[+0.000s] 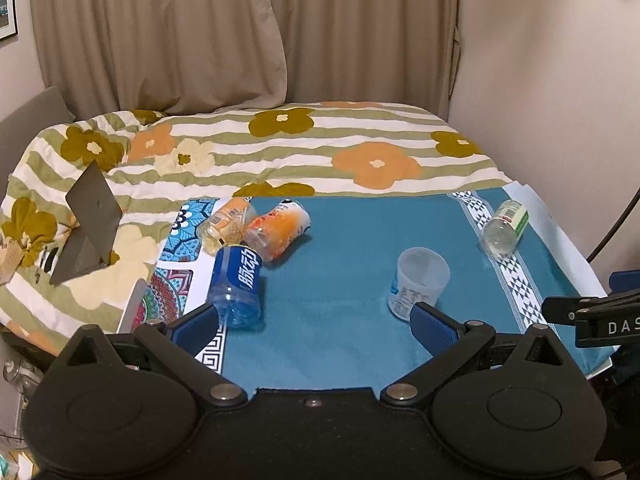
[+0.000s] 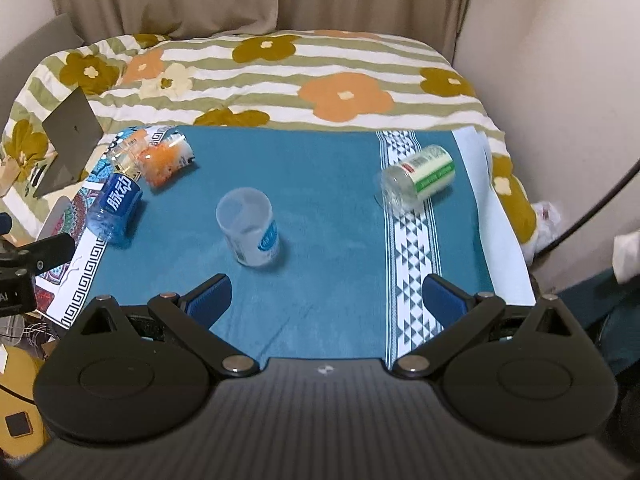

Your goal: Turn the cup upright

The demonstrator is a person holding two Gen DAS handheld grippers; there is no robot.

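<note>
A translucent plastic cup (image 1: 418,282) with a blue and white label stands on the teal cloth (image 1: 340,240), wider end up; I cannot tell whether that end is open. It also shows in the right wrist view (image 2: 250,232). My left gripper (image 1: 316,326) is open and empty, its right finger just in front of the cup. My right gripper (image 2: 326,300) is open and empty, with the cup a little beyond its left finger.
Cut bottle pieces lie on the cloth: a blue one (image 1: 238,286), an orange one (image 1: 278,230), a yellowish one (image 1: 224,220), and a green-labelled one (image 1: 506,226) at the right. A floral blanket (image 1: 280,148) lies behind. A grey laptop (image 1: 88,224) stands at the left.
</note>
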